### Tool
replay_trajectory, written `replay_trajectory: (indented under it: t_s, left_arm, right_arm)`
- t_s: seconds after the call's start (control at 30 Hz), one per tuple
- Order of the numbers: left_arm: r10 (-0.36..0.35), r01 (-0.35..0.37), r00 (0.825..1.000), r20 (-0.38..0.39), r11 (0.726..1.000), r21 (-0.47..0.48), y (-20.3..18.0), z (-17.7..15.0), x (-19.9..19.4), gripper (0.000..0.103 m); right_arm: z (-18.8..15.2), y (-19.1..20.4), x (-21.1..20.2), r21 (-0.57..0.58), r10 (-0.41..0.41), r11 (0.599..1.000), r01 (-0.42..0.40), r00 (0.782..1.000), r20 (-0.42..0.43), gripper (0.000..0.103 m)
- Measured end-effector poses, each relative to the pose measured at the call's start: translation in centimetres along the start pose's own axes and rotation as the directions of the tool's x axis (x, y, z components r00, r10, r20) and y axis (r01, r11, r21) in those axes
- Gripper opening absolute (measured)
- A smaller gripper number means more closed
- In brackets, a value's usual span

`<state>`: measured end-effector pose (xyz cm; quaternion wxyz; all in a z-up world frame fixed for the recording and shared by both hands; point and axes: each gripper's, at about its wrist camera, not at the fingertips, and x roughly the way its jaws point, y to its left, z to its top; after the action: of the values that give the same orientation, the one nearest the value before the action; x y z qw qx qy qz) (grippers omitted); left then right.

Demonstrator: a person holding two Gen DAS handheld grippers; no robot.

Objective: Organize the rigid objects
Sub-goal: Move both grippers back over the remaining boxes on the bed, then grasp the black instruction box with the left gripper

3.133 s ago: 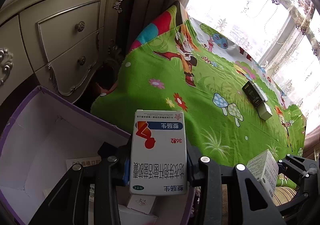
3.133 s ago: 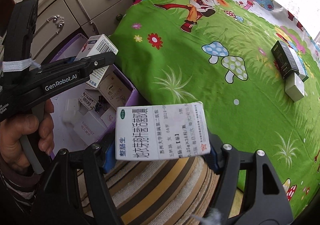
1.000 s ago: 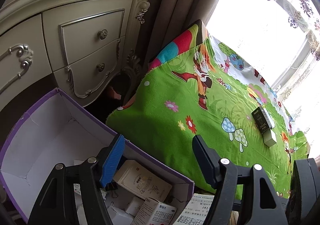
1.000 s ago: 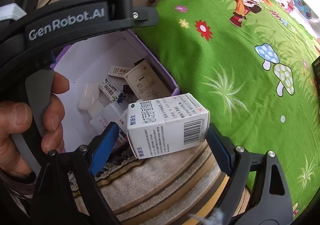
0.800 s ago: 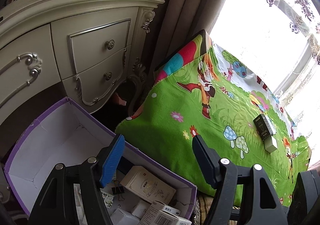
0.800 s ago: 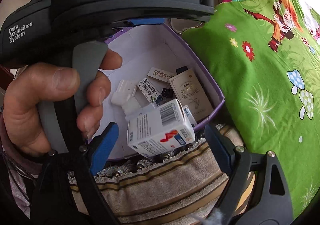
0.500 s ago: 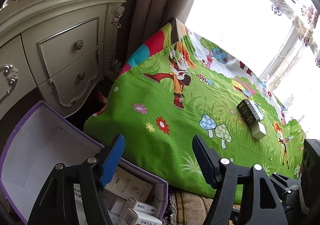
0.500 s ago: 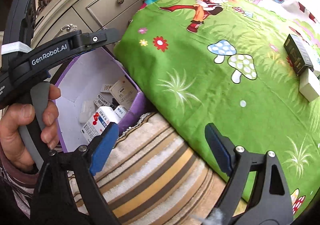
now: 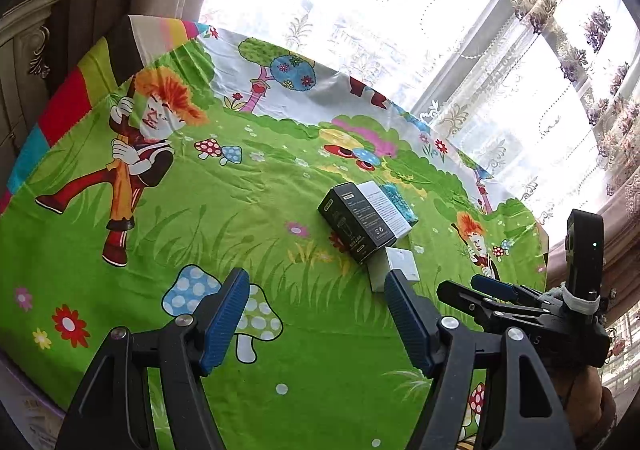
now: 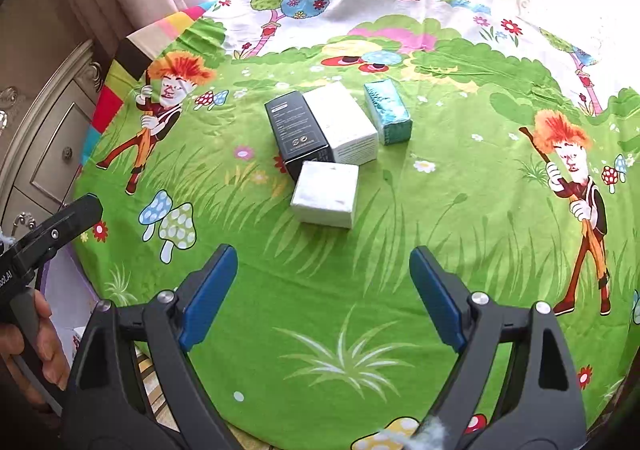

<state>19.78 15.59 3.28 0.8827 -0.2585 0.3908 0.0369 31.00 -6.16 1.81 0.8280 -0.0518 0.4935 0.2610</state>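
Right wrist view looks down on a round table draped in a bright green cartoon-print cloth [image 10: 360,270], where four rigid cardboard boxes cluster near the middle. Largest are a long black box with white print [image 10: 298,129] and a plain white box [image 10: 344,121] lying side by side and touching; a teal box [image 10: 388,113] sits just beside the white one with a narrow gap, and a smaller squarish white box [image 10: 326,193] rests at the near end of the black one. Wide bare cloth surrounds the cluster on every side, running to the table's edge, with a cream carved dresser [image 10: 44,137] beyond the left edge. Right gripper [image 10: 320,290] hangs released, blue pads wide apart and empty, just short of the small box. Left gripper [image 9: 316,314] is likewise spread and empty above the cloth.
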Motion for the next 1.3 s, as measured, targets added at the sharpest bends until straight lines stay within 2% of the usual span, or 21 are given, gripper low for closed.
replay_trajectory:
  t_s: [0.13, 0.17, 0.23, 0.27, 0.33, 0.4, 0.5, 0.57, 0.6, 0.63, 0.7, 0.73, 0.83, 0.9, 1.03, 1.1, 1.13, 1.17, 1.2, 1.23, 1.3]
  left_arm:
    - [-0.069, 0.066, 0.997, -0.046, 0.996, -0.064, -1.0, 3.3, 5.5, 0.069]
    - [-0.08, 0.074, 0.995, -0.063, 0.993, -0.092, -0.8, 4.0, 7.0, 0.06]
    - [-0.101, 0.086, 0.991, -0.093, 0.985, -0.152, -0.3, 5.3, 9.9, 0.052]
    - [-0.113, 0.096, 0.989, -0.096, 0.981, -0.171, 0.0, 5.9, 11.1, 0.052]
    - [-0.091, 0.07, 0.99, -0.106, 0.98, -0.186, 0.3, 7.0, 13.4, 0.052]
    - [-0.087, 0.061, 0.988, -0.125, 0.977, -0.203, 0.6, 7.8, 15.5, 0.052]
    - [-0.097, 0.065, 0.981, -0.168, 0.98, -0.189, 0.1, 8.5, 18.2, 0.051]
    - [-0.088, 0.056, 0.977, -0.192, 0.984, -0.167, -0.4, 8.8, 19.4, 0.046]
    - [-0.082, 0.055, 0.977, -0.197, 0.989, -0.139, -0.9, 8.9, 19.6, 0.044]
    - [-0.085, 0.061, 0.972, -0.219, 0.991, -0.117, -1.2, 8.6, 19.7, 0.036]
    - [-0.099, 0.079, 0.96, -0.264, 0.993, -0.085, -1.8, 7.5, 19.4, 0.031]
    - [-0.096, 0.079, 0.956, -0.278, 0.994, -0.07, -2.0, 6.7, 18.9, 0.023]
    - [-0.109, 0.091, 0.942, -0.319, 0.993, -0.071, -1.7, 4.3, 16.7, 0.022]
    - [-0.126, 0.108, 0.931, -0.342, 0.992, -0.07, -1.5, 2.0, 14.8, 0.022]
    - [-0.158, 0.133, 0.923, -0.351, 0.987, -0.094, -0.8, -2.4, 10.9, 0.022]
    - [-0.163, 0.129, 0.931, -0.327, 0.984, -0.124, 0.2, -3.9, 8.8, 0.029]
    - [-0.159, 0.12, 0.941, -0.299, 0.982, -0.146, 0.9, -4.4, 7.4, 0.041]
    - [-0.142, 0.099, 0.951, -0.274, 0.982, -0.164, 1.6, -4.8, 6.1, 0.06]
    - [-0.119, 0.076, 0.96, -0.252, 0.982, -0.175, 2.3, -5.1, 4.9, 0.07]
    - [-0.114, 0.076, 0.968, -0.221, 0.982, -0.175, 2.6, -5.3, 3.6, 0.082]
    - [-0.117, 0.1, 0.978, -0.171, 0.989, -0.105, 2.4, -5.7, 1.1, 0.083]
  right_arm:
    - [5.1, -3.6, 2.4, 0.119, -0.035, 0.992, 0.03, 0.999, 0.04, 0.089]
    - [6.4, -4.3, 3.4, 0.141, -0.038, 0.99, 0.032, 0.998, 0.04, 0.087]
    - [8.5, -5.5, 5.9, 0.183, -0.024, 0.983, 0.021, 1.0, 0.017, 0.072]
    - [9.2, -6.0, 7.0, 0.21, -0.006, 0.978, 0.004, 1.0, 0.007, 0.07]
    - [10.1, -7.0, 9.0, 0.269, 0.031, 0.963, -0.029, 1.0, -0.001, 0.064]
    - [10.7, -7.3, 10.5, 0.292, 0.073, 0.954, -0.067, 0.997, -0.01, 0.064]
    - [11.1, -6.7, 12.5, 0.263, 0.13, 0.958, -0.116, 0.991, -0.035, 0.063]
    - [11.3, -6.4, 12.8, 0.242, 0.126, 0.963, -0.117, 0.992, -0.024, 0.062]
    - [11.2, -6.3, 12.8, 0.236, 0.136, 0.964, -0.125, 0.99, -0.028, 0.059]
    - [10.8, -5.9, 12.8, 0.229, 0.169, 0.961, -0.155, 0.985, -0.043, 0.048]
    - [9.7, -4.3, 12.4, 0.146, 0.185, 0.974, -0.174, 0.98, -0.069, 0.046]
    - [8.9, -3.6, 12.0, 0.103, 0.171, 0.981, -0.163, 0.983, -0.07, 0.045]
    - [5.9, -2.4, 10.5, 0.109, 0.208, 0.974, -0.197, 0.973, -0.096, 0.042]
    - [3.6, -1.3, 9.0, 0.093, 0.199, 0.978, -0.189, 0.973, -0.114, 0.042]
    - [-1.0, 0.6, 6.1, 0.095, 0.227, 0.972, -0.214, 0.963, -0.147, 0.041]
    - [-2.8, 1.1, 4.7, 0.09, 0.201, 0.978, -0.189, 0.969, -0.143, 0.041]
    - [-3.5, 0.9, 3.6, 0.098, 0.185, 0.98, -0.174, 0.976, -0.118, 0.041]
    - [-4.2, 0.5, 2.3, 0.107, 0.174, 0.981, -0.164, 0.981, -0.087, 0.042]
    - [-4.7, 0.3, 1.0, 0.105, 0.156, 0.983, -0.149, 0.986, -0.057, 0.048]
    - [-5.2, 0.1, -0.3, 0.099, 0.133, 0.987, -0.13, 0.991, -0.024, 0.064]
    - [-6.2, -0.1, -2.6, 0.086, 0.066, 0.994, -0.07, 0.997, 0.047, 0.087]
